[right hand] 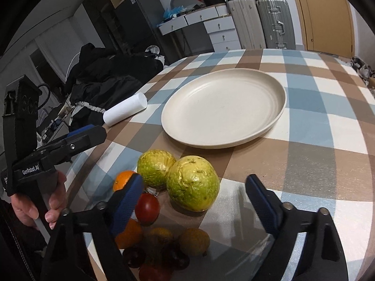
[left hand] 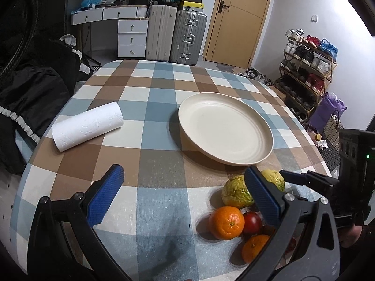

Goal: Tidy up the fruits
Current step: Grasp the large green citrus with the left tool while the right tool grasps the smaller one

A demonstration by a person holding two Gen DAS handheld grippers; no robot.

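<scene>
Here, bumpy round fruits (right hand: pixel 192 182) beside smooth plate (right hand: pixel 223 107).

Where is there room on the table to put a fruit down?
The plate holds nothing. Bare cloth lies between the paper towel roll and the plate, and behind the plate. It is crowded in front of the plate, where the fruits bunch together.
</scene>
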